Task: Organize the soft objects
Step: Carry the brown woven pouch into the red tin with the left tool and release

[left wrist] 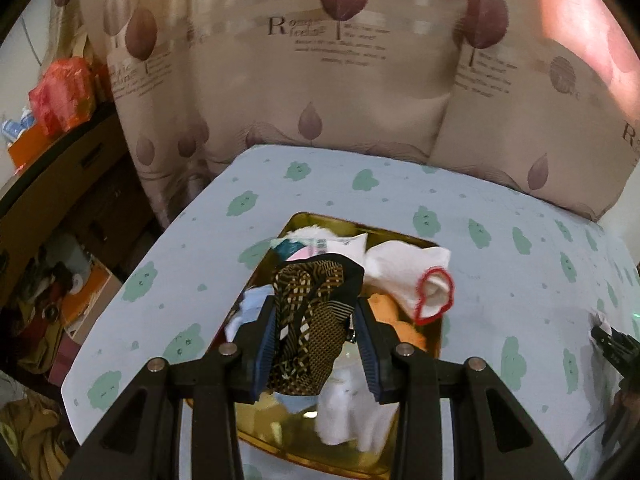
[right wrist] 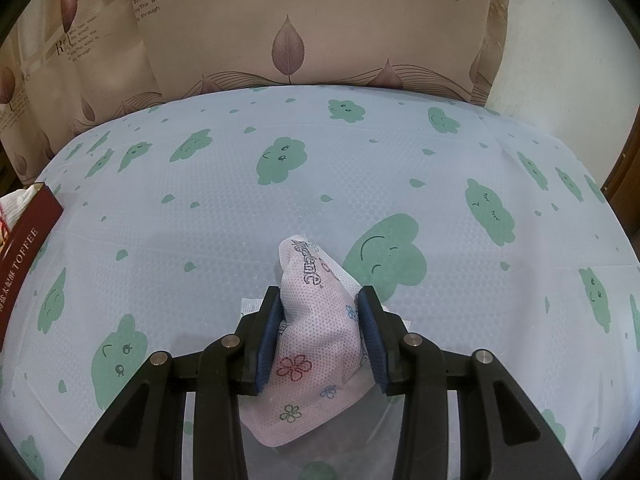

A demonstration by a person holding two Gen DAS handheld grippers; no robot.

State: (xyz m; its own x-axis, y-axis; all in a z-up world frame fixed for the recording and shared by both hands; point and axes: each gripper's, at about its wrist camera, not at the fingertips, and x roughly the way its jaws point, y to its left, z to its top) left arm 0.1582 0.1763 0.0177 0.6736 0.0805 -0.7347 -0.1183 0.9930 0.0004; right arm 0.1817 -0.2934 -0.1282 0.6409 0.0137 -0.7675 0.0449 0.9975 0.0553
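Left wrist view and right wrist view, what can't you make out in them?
- Left wrist view: the tin's near end and the items low inside it, hidden by the left gripper and the patterned sock it holds.
- Left wrist view: the curtain text, blurred.
- Right wrist view: the pink packet's lower end, behind the right gripper; the toffee box, cut off at the left edge.

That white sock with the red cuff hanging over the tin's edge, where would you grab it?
Probably by the red cuff of the white sock, coming from above on the tin's right side. The cuff stands open and raised at the rim, clear of the other cloth, so jaws could pinch one wall of it without snagging neighbours.
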